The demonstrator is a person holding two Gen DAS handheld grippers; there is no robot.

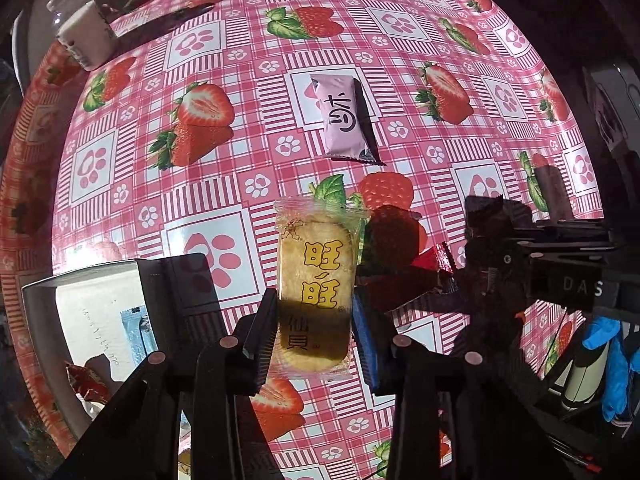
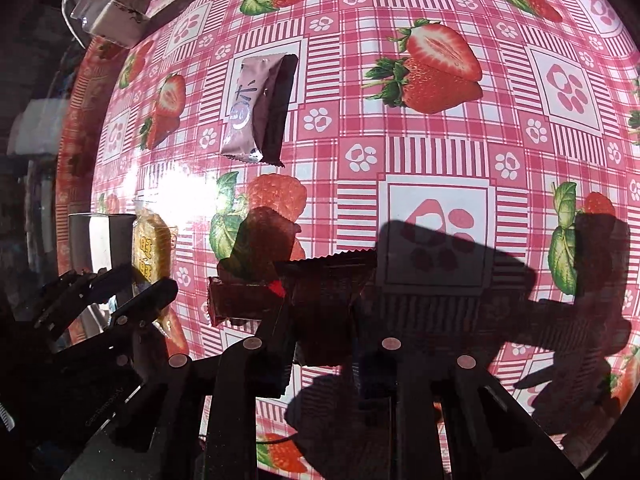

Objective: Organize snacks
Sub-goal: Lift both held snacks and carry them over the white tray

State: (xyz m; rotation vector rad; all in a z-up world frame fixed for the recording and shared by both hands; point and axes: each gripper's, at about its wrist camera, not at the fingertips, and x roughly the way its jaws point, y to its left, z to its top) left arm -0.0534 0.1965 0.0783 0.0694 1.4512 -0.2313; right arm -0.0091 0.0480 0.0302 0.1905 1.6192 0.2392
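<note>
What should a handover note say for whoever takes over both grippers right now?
Left gripper: shut on the rice cracker pack, beside the white box.
Right gripper: shut on a dark red snack pack.
Done: a blue packet and a red wrapper already lie in the box.
Left: box both held packs, then the pink packet lying loose on the strawberry tablecloth.

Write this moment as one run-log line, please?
left gripper: shut on rice cracker packet | right gripper: shut on dark red packet | pink packet: on table | box: left
</note>
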